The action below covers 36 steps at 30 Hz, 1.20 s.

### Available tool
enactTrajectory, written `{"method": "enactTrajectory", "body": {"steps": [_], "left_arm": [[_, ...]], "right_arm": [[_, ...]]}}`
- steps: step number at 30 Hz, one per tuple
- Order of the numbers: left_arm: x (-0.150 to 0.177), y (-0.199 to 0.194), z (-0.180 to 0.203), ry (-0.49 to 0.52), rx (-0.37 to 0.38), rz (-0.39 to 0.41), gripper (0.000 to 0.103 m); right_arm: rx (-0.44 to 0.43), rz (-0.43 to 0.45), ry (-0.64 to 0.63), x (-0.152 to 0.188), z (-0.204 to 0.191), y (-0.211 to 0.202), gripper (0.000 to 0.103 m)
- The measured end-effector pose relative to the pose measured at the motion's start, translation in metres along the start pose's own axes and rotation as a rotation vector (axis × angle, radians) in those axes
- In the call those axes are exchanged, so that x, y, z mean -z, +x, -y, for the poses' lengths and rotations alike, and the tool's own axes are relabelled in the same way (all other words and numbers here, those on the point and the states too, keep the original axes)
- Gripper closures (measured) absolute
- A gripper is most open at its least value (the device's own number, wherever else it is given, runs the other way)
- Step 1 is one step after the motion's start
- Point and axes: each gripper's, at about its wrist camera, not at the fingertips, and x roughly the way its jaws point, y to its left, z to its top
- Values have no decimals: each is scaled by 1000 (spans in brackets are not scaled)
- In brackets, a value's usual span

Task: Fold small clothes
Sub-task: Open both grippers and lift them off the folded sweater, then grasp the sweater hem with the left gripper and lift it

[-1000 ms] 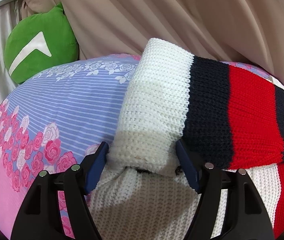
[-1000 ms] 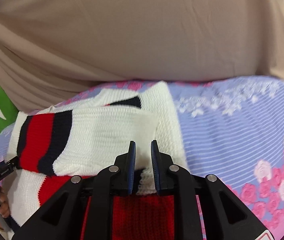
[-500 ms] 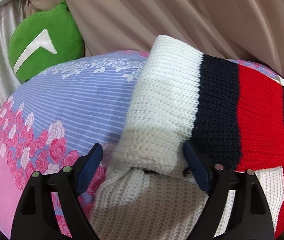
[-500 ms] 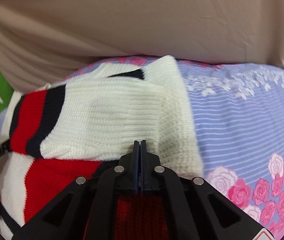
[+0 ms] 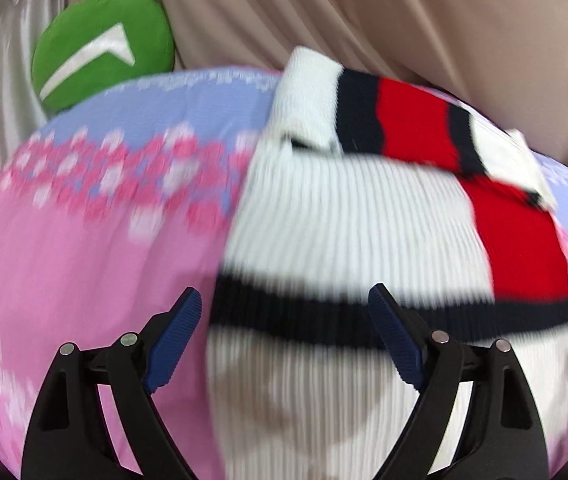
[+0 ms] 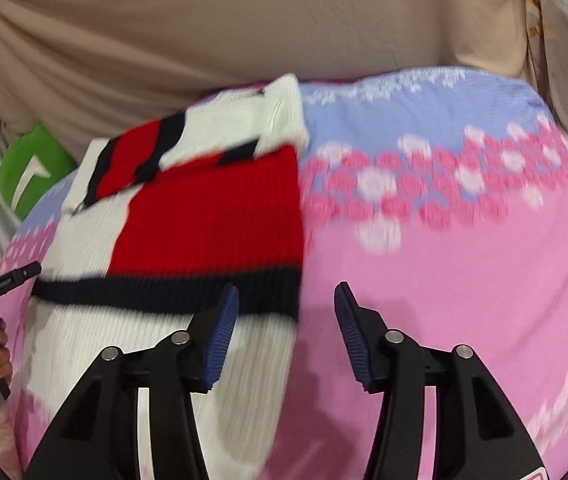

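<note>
Knitted and striped, the sweater (image 5: pixel 348 216) lies flat on the bedsheet (image 5: pixel 84 248) with both sleeves laid across its top, and both my grippers are now back near its hem. My right gripper (image 6: pixel 286 332) has just been opening after its pinch and now gapes over the right edge with nothing clamped; my left gripper (image 5: pixel 284 336) is spread wide, empty. Sleeves look done, so I judge the bottom fold comes next.

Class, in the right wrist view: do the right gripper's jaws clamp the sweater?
No: the right gripper stands open, nothing between its jaws, above the sweater.
</note>
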Motion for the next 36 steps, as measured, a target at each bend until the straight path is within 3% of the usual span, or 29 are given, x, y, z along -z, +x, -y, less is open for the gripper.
{"method": "enactTrajectory", "body": {"steps": [5,9,12,15,18,21,22,23,26,36], "left_arm": [[59,-23,-18,-57,55,-61,19],[93,-24,-20,-102,114,-94,18],[103,-28,-12,-73,77,-55,18],[105,-28,-4,-63,90,-41,18],[105,-28,0,-66,91,-22,33],[102,-27,1,-80,79,-18,53],[101,-27,1,-88,82,-24,70],[100,-27,-1,-98,103,-35,85],[100,-29,-5,-136,155,-60,89],[123,-107,-3,-78,227,37,91]], "right_arm": [[-62,-49,28,58,-14,-15,47],[-112,-68,57,83,-25,-15,46],[-88,-37,44,92,-36,-17,43],[-83,-15,40,95,-43,-16,43],[-71,-1,34,93,-46,-14,45],[-82,-4,40,91,-46,-11,72],[-102,-12,47,91,-45,-9,89],[-121,-12,62,91,-44,-8,90],[-137,25,67,92,-46,-17,92],[-150,143,7,106,-40,-82,93]]}}
